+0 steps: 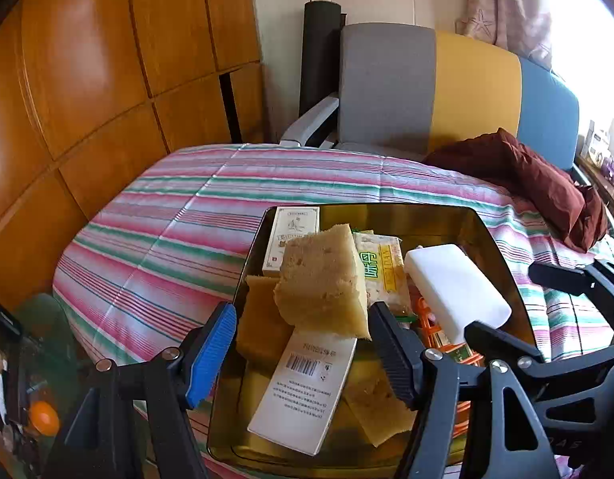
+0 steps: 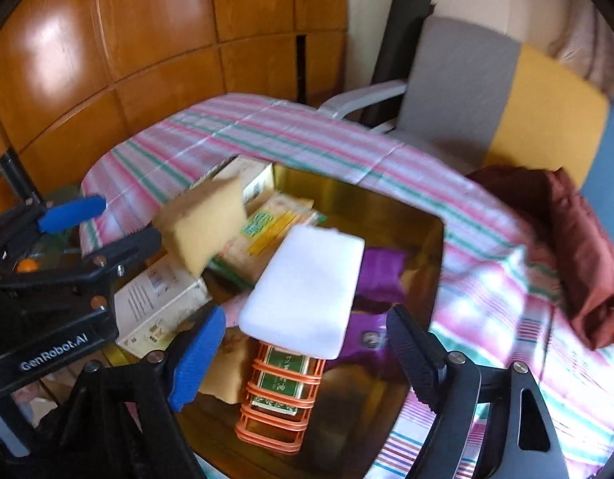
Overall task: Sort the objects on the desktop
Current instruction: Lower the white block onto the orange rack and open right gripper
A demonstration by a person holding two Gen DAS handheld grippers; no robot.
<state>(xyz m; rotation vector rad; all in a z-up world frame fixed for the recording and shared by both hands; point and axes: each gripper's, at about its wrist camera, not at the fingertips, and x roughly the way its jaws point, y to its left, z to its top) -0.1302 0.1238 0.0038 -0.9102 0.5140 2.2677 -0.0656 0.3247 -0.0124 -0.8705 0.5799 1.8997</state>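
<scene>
A gold metal tray (image 1: 502,247) holds a pile of items. A tan sponge (image 1: 322,275) lies tilted on top of the pile, over a white barcoded box (image 1: 307,391). My left gripper (image 1: 303,355) is open just above that box, and the sponge is beyond its fingertips. In the right wrist view the sponge (image 2: 203,227) sits to the right of the left gripper (image 2: 107,223), not between its fingers. A white foam block (image 2: 303,295) rests on an orange basket (image 2: 283,399). My right gripper (image 2: 307,359) is open around the block, its pads clear of it.
The tray also holds a cream card box (image 1: 295,231), a yellow-green snack packet (image 1: 382,263) and a purple packet (image 2: 378,271). A striped tablecloth (image 1: 167,239) surrounds the tray. A dark red cloth (image 1: 546,183) lies at the right. A chair (image 1: 386,88) and wooden cabinets (image 1: 107,80) stand behind.
</scene>
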